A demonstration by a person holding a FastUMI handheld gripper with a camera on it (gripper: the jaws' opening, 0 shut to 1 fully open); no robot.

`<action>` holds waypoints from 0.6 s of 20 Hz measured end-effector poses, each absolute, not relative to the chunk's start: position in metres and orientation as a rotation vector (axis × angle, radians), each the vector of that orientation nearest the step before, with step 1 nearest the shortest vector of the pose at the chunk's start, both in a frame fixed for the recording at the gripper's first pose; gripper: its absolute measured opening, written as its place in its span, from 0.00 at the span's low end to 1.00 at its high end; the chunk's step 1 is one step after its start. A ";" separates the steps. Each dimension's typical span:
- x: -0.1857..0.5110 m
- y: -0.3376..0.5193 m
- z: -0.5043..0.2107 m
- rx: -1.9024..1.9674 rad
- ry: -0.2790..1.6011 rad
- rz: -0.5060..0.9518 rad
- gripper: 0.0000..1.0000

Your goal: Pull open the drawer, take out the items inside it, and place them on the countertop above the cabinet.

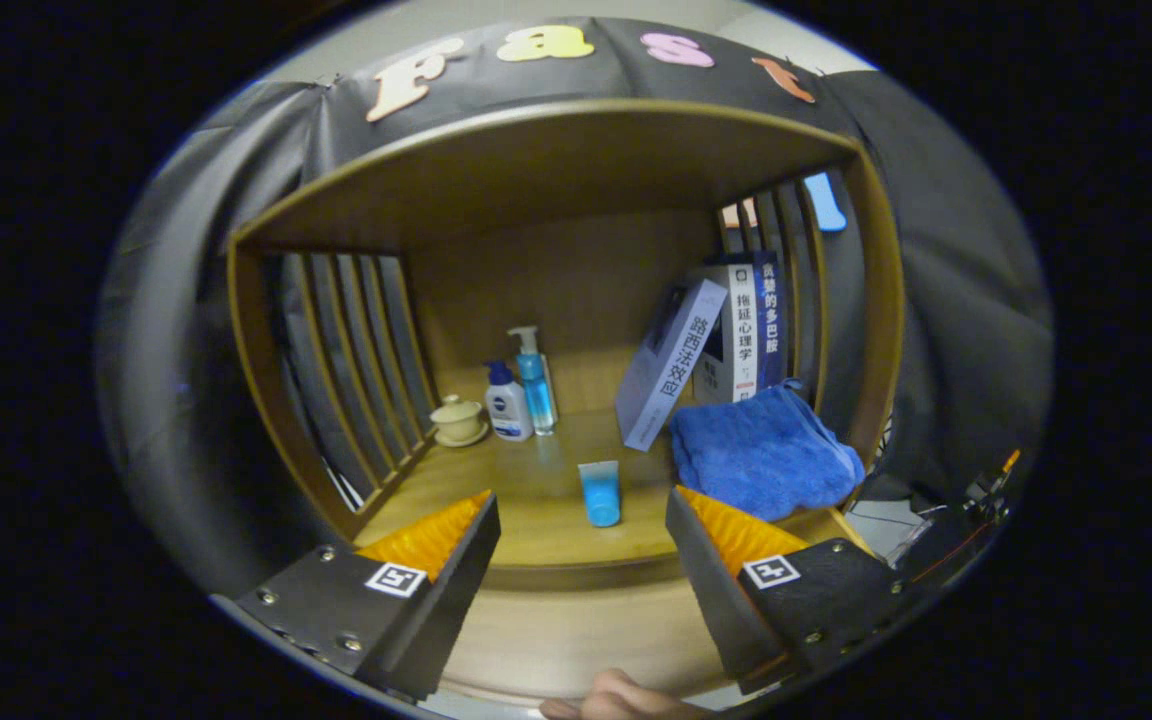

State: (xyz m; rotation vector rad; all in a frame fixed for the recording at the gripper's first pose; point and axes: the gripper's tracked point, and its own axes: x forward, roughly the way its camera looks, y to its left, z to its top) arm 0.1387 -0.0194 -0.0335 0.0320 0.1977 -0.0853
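Fingers [456,545] spread wide (nothing held), blue tube [600,493] just beyond.

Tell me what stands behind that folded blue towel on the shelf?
Behind the blue towel stand books, one leaning; their lower ends are hidden by it. The open gripper holds nothing.

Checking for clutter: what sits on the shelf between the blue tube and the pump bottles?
Nothing: bare wood separates the blue tube from the pump bottles in the gripper view. The hand-held gripper is open.
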 end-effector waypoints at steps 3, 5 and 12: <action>0.096 -0.020 -0.027 0.017 0.141 -0.107 0.99; 0.068 -0.020 -0.028 0.006 0.118 -0.112 0.99; -0.010 -0.030 -0.076 -0.017 0.074 -0.127 0.99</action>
